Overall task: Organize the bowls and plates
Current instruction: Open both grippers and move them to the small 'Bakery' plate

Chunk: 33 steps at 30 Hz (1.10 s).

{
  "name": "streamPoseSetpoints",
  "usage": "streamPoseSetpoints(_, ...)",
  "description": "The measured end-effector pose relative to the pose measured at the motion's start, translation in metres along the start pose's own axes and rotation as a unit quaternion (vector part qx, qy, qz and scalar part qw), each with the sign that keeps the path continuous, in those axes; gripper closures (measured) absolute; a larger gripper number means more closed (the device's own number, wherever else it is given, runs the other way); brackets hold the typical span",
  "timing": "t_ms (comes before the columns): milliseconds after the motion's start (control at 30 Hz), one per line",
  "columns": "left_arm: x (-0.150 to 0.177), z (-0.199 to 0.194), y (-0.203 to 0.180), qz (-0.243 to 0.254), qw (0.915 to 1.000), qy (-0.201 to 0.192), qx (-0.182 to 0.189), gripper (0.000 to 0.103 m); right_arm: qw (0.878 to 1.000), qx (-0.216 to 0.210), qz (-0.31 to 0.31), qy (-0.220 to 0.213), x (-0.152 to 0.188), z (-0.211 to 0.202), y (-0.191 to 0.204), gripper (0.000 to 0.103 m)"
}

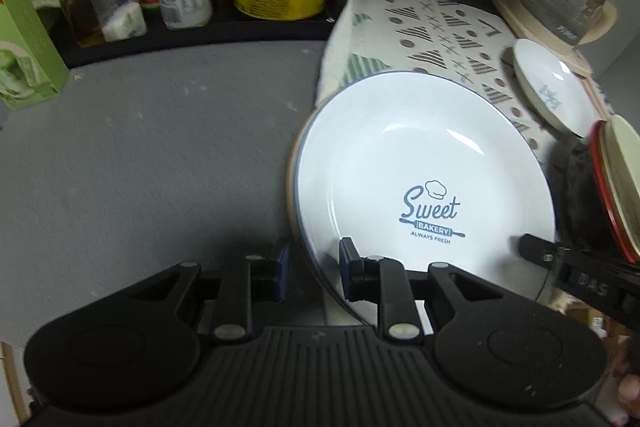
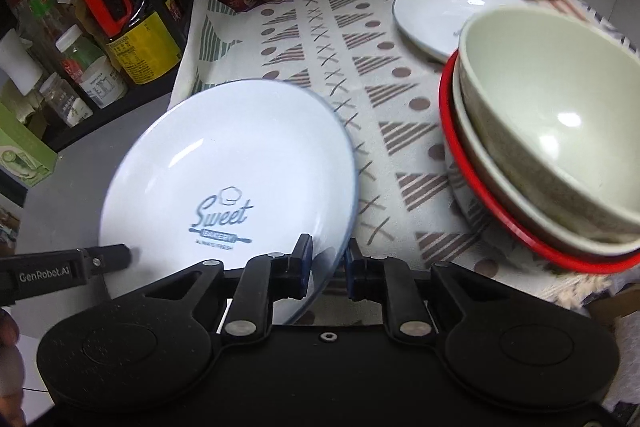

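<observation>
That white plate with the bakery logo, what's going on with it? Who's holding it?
A person is working with two handheld black tools. The left tool and the right tool each straddle the near rim of the round white plate printed "Sweet Bakery", which sits tilted, partly over the patterned cloth. Whether either has clamped yet is unclear. Beside it stands a stack of pale green bowls in a red-rimmed bowl; a smaller white plate lies farther back.
</observation>
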<state>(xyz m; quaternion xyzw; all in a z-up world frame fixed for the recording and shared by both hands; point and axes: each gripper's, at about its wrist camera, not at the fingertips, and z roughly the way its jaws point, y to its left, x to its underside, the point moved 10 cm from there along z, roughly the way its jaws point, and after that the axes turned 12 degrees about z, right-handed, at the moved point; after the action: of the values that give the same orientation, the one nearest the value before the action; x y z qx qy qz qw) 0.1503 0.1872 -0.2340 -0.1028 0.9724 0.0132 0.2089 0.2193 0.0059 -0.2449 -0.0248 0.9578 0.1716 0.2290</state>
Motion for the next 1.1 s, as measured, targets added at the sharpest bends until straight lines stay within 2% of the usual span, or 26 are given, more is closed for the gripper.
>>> streamPoseSetpoints(233, -0.027, -0.014, 0.001, 0.003, 0.9997, -0.021, -0.009, 0.08, 0.999, -0.019, -0.004, -0.028, -0.022, -0.02, 0.01, 0.08)
streamPoseSetpoints(400, -0.055, -0.027, -0.008, -0.002, 0.9993, -0.037, -0.006, 0.075, 0.997, -0.047, 0.005, -0.054, -0.046, -0.046, 0.017, 0.066)
streamPoseSetpoints(500, -0.074, -0.036, -0.022, 0.004, 0.9985, -0.054, 0.005, 0.064, 0.995, -0.056, 0.016, -0.079, -0.068, -0.065, 0.015, 0.053)
streamPoseSetpoints(567, -0.086, -0.042, -0.031, 0.004, 0.9977, -0.066, 0.009, 0.049, 0.994, -0.058, 0.021, -0.094, -0.08, -0.076, 0.01, 0.048)
streamPoseSetpoints(600, -0.091, -0.043, -0.036, 0.003, 0.9974, -0.071, 0.013, 0.045, 0.993, -0.055, 0.024, -0.102, -0.086, -0.081, 0.005, 0.045)
streamPoseSetpoints(667, -0.102, -0.044, -0.048, 0.006, 0.9967, -0.079, 0.021, 0.035, 0.991, -0.047, 0.035, -0.118, -0.098, -0.089, -0.006, 0.03)
streamPoseSetpoints(767, -0.118, -0.038, -0.068, 0.019, 0.9955, -0.086, 0.034, 0.03, 0.988, -0.036, 0.054, -0.141, -0.111, -0.098, -0.026, 0.016)
streamPoseSetpoints(933, -0.139, -0.025, -0.1, 0.041, 0.9929, -0.092, 0.063, 0.028, 0.984, -0.01, 0.085, -0.159, -0.129, -0.105, -0.067, 0.014)
streamPoseSetpoints(1033, -0.149, -0.012, -0.117, 0.054, 0.9915, -0.091, 0.075, 0.028, 0.981, 0.009, 0.097, -0.167, -0.138, -0.105, -0.087, 0.008)
streamPoseSetpoints(1100, -0.156, -0.002, -0.128, 0.062, 0.991, -0.087, 0.08, 0.028, 0.979, 0.024, 0.105, -0.17, -0.145, -0.104, -0.1, 0.006)
